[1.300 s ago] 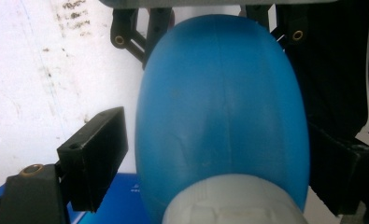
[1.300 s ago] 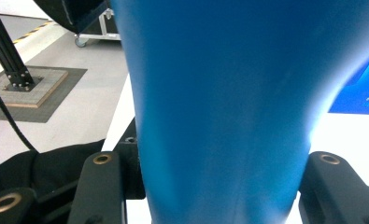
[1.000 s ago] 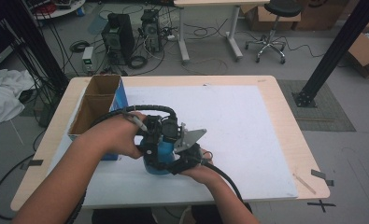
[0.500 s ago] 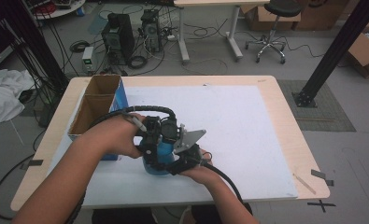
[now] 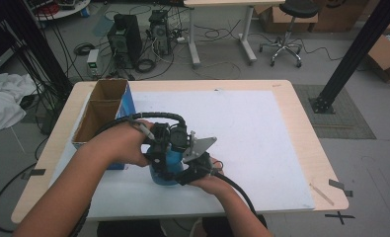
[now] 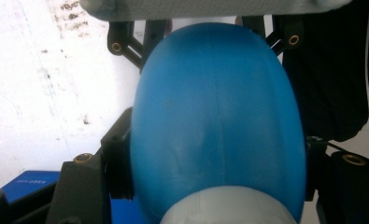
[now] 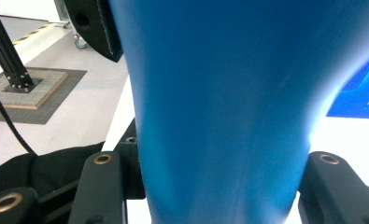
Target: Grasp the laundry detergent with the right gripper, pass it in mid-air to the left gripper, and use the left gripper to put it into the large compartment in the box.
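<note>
The right gripper (image 5: 185,173) clamps the blue bottle (image 5: 167,165) low on its body, steadying it on the white mat (image 5: 261,143). The left gripper (image 5: 158,150), its jaws just closing, pinches the bottle's upper part. Beyond stands the cardboard box (image 5: 103,106).

Low in the middle of the frame, your left gripper (image 5: 159,148) and right gripper (image 5: 192,160) clamp a blue bottle (image 5: 169,165) from either side, the left jaws just closing. A cardboard box (image 5: 96,111) sits at left.
</note>
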{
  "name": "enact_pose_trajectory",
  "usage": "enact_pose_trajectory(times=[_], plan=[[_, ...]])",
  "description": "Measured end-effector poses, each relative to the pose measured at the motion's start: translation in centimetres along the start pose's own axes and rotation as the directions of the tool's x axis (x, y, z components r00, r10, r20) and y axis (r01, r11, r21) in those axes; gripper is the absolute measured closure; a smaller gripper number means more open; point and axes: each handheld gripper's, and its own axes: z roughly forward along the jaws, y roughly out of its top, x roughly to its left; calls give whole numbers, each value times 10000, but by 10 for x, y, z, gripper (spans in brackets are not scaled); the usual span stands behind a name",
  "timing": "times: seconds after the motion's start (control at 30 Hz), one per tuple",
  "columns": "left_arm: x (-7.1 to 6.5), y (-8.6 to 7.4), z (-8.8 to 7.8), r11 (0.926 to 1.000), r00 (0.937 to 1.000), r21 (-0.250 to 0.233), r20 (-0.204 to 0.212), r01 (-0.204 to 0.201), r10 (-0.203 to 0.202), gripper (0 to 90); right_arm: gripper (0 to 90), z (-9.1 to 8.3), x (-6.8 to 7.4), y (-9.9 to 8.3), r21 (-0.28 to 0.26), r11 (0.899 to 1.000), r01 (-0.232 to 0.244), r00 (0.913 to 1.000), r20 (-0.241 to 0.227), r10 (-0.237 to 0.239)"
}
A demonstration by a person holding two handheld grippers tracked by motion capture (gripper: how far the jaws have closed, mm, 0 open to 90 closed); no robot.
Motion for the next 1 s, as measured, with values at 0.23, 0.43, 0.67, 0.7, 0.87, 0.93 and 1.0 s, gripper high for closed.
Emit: enact_pose_trajectory(times=[0.23, 0.43, 0.67, 0.7, 0.87, 0.93, 1.0], plan=[[0, 0, 0, 10000, 10000, -26, -12, 14, -14, 378, 455, -1, 1, 0, 56, 10000, -78, 10000, 62, 77], [-2, 2, -4, 9999, 9999, 52, -42, 128, -128, 383, 454, -3, 1, 1, -92, 10000, 23, 10000, 41, -22], [0, 3, -6, 9986, 9992, 402, -217, 338, -330, 392, 427, -3, 0, 2, -161, 9999, 1, 10000, 92, 1], [1, 4, -6, 9987, 9991, 364, -204, 369, -362, 392, 423, -4, -1, 2, -185, 9998, -5, 10000, 79, 6], [5, 5, -5, 9980, 9988, 412, -54, 485, -483, 393, 382, -8, -1, 5, -305, 9995, 130, 9999, 37, -129], [5, 5, -5, 9982, 9988, 350, -59, 480, -479, 393, 351, -10, -1, 5, -294, 9994, 187, 9998, 26, -186], [6, 5, -6, 9980, 9986, 334, -18, 530, -530, 392, 304, -11, -1, 5, -237, 9996, 163, 9999, -14, -163]])
